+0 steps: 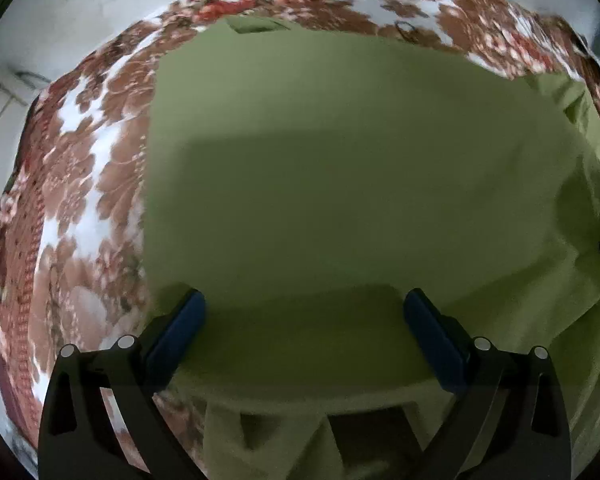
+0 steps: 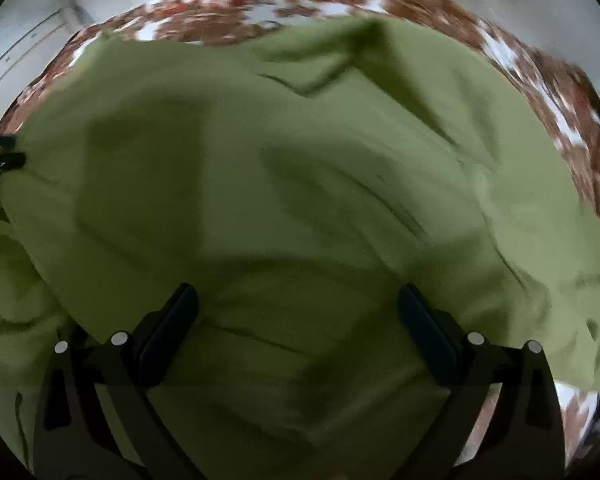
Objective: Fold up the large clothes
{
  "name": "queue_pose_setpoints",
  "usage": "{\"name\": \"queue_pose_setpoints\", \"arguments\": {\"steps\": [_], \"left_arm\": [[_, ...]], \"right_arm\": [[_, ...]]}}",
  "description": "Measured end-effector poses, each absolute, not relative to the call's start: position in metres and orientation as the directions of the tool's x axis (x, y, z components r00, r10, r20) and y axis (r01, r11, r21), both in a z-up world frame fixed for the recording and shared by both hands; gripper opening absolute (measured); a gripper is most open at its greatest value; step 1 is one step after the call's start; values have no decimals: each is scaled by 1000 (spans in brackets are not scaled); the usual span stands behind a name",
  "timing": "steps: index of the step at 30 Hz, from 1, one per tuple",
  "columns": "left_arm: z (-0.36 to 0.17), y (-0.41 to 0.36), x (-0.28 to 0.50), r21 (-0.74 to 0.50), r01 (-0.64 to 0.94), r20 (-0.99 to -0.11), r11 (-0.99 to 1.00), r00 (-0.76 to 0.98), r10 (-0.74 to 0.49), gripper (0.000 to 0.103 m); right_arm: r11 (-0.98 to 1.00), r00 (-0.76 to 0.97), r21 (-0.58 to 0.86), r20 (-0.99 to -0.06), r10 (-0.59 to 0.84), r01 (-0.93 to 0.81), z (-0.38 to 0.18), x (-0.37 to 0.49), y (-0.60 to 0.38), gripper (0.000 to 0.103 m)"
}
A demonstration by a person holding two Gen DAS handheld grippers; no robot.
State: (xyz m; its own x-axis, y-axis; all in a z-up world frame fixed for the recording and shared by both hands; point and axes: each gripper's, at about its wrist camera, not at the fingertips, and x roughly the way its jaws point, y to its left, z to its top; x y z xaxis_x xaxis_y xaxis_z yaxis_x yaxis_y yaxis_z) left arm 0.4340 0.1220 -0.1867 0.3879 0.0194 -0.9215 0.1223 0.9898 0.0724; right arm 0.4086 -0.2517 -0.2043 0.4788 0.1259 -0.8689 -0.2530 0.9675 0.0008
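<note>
Green garment (image 1: 340, 160) fills most of the left wrist view, spread flat over a floral cover (image 1: 84, 184) patterned in brown, red and white. Its left edge runs straight down the frame, with the cover showing beside it and around the far end. The cloth is smooth in the middle, creased and bunched toward the right edge. A fold of the same cloth crosses the near part of the frame. The left gripper (image 1: 304, 320) has its two blue-padded fingers spread wide apart with nothing between them but the cloth below; whether the pads touch the fabric cannot be told. A pale wall (image 1: 80, 4) rises behind the cover.

From the right wrist view the green garment (image 2: 300, 184) again takes up nearly the whole frame, here rumpled, with long diagonal creases and a raised ridge near the far edge. The picture is blurred. The floral cover (image 2: 540, 92) shows only as a band along the top and down the right side. The right gripper (image 2: 298, 316) is also spread wide, its dark fingers over the cloth and gripping nothing. At the far left edge a dark object (image 2: 0, 156), too blurred to identify, sits against the garment.
</note>
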Motion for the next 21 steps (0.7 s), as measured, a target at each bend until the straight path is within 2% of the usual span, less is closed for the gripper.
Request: {"name": "queue_pose_setpoints", "arguments": {"steps": [5,9,13,18,21], "left_arm": [[-152,87,407,7,126,-889,992,455,-52,98],[-135,31,383,-67,211,-867,975,472,-162,98],[-127,-23,370,-59,312,-850,948,482,-211,98],[-122,-78,374,-61,360,-836,931,491,-244,98],[-128,-100,380,-54,382,-836,923,489,-251,98]], "right_arm": [[984,505,43,-853,127,-176,-172,391,-298,98],[993,521,119,-846,113,-22,-145,378,-359,98],[984,489,62,-872,-27,165,-140,372,-433,98],[938,443,-106,-860,-253,330,-141,369,-511,98],[882,396,-134,-856,-333,451,-146,365,-568,98]]}}
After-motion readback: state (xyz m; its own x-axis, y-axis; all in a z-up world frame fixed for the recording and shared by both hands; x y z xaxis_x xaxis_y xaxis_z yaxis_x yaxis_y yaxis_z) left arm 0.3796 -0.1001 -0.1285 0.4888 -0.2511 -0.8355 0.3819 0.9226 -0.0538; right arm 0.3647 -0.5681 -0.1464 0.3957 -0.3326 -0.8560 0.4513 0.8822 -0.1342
